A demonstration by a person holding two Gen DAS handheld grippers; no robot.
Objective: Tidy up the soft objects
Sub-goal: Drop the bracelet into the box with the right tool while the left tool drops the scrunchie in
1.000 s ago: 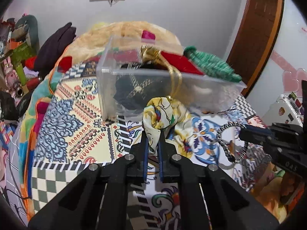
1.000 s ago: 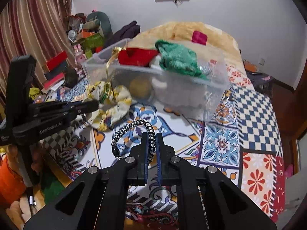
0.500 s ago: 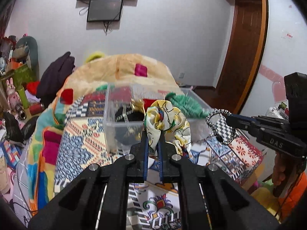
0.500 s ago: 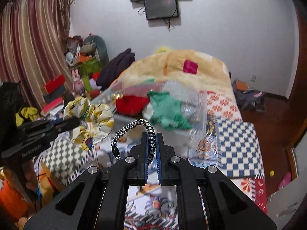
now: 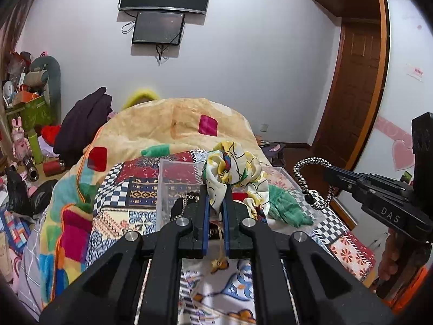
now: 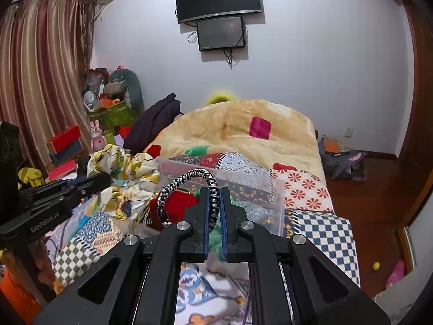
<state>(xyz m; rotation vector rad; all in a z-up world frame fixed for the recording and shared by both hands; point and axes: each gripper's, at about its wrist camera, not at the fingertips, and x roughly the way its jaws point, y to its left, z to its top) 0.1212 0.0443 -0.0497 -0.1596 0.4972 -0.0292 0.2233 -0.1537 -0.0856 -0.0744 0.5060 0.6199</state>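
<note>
Both grippers have risen since a second ago, lifting their loads off the quilt to hang over the clear plastic bin (image 5: 176, 178). The left gripper (image 5: 215, 205) pinches the yellow floral scrunchie (image 5: 230, 168); the right gripper (image 6: 215, 205) is clamped on the black-and-white braided hair tie (image 6: 189, 178). Each should probably come lower, well inside the bin's rim, before the jaws part, so neither piece snags on the green knit cloth (image 5: 286, 211) or drops outside
</note>
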